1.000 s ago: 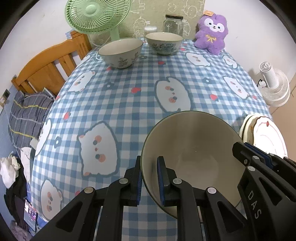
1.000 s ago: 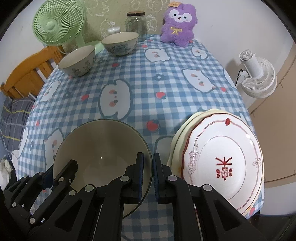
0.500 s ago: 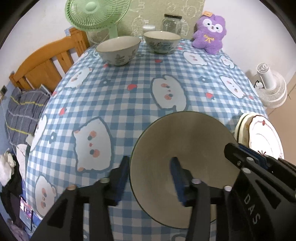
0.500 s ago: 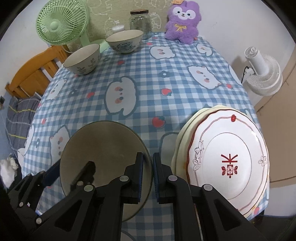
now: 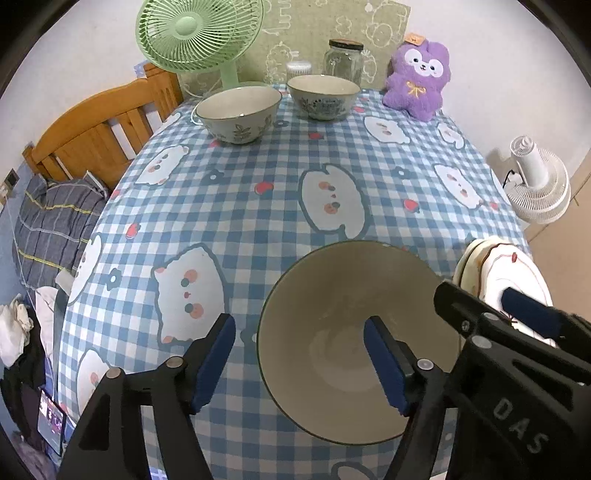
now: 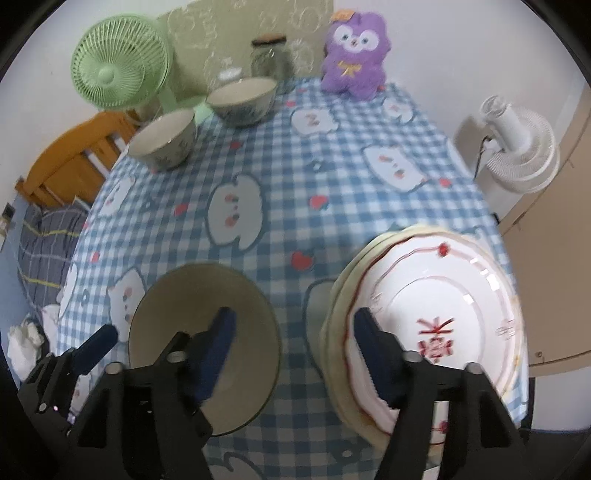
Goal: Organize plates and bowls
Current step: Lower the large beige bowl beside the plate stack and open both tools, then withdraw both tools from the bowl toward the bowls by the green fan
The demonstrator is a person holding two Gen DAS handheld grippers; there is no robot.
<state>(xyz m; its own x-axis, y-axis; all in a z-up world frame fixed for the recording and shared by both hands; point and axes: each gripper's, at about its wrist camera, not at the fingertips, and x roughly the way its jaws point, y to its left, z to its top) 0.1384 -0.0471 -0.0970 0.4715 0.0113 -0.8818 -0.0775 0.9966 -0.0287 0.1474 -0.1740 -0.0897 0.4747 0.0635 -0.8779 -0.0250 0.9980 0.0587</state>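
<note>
A large plain bowl (image 5: 332,295) stands on the checked tablecloth near the front edge. My left gripper (image 5: 299,360) straddles its left rim, jaws opening, pads off the rim. My right gripper (image 6: 295,347) straddles the bowl's (image 6: 177,306) right rim, also opening and not touching it. Its right finger hangs over the left edge of a stack of plates (image 6: 443,288), red-patterned on top. Two patterned bowls (image 5: 238,110) (image 5: 323,94) stand apart at the back of the table. In the left wrist view the plates (image 5: 495,273) show at the right edge.
At the back stand a green fan (image 5: 199,33), a glass jar (image 5: 343,59) and a purple plush toy (image 5: 419,81). A white fan (image 6: 517,147) stands off the table's right side. A wooden bed frame (image 5: 96,129) lies to the left.
Both grippers were shut on the large bowl's rim; the left one opened first, then the right. The bowl now rests level on the cloth, and the right gripper has lifted a little.
</note>
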